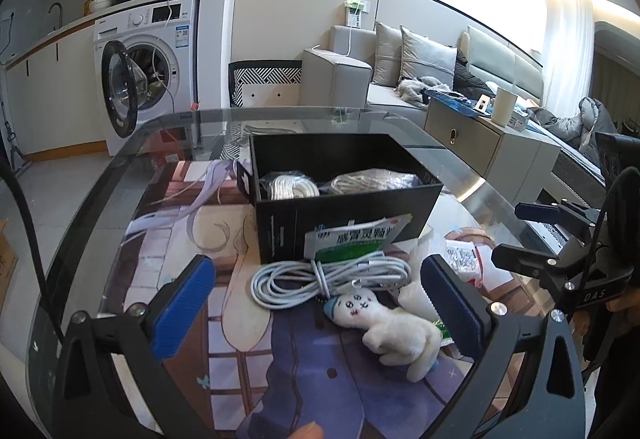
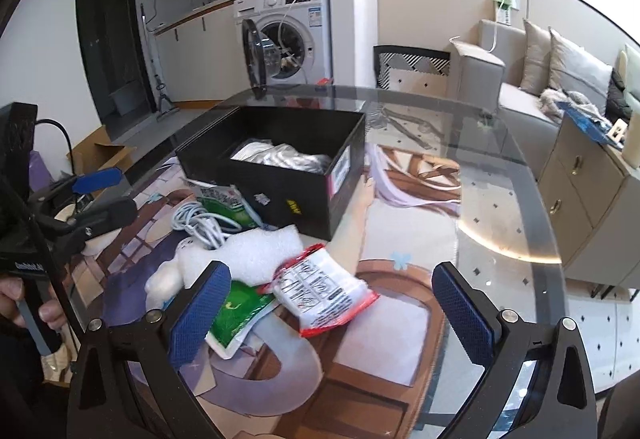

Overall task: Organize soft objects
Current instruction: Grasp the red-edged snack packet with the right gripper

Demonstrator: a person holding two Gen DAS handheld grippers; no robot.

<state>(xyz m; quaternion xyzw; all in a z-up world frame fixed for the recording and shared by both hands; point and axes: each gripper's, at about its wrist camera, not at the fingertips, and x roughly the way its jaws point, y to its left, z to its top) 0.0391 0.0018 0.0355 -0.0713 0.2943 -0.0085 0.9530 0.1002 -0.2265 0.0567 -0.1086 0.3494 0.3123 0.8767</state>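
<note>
Risk: the coiled white cable lies touching the plush toy in front of the black box. A pinch on the toy may snag a cable loop and drag the coil off the worktop. Cause: overlap of soft items in one heap.

Risk: the green-and-white sachet leans on the box's front wall; a nudge to the box would tip it flat.

Left gripper: fingers spread wide, nothing between them, hovering over cable and toy in front of the box.
Right gripper: fingers likewise apart and empty, above the red-edged packet just in front of the box's near corner.

Plush toy: white, fuzzy, limp, lying on its side, small face drawn on the head. Box already holds bagged white bundles, possibly rope; the plastic glare hides detail.
</note>
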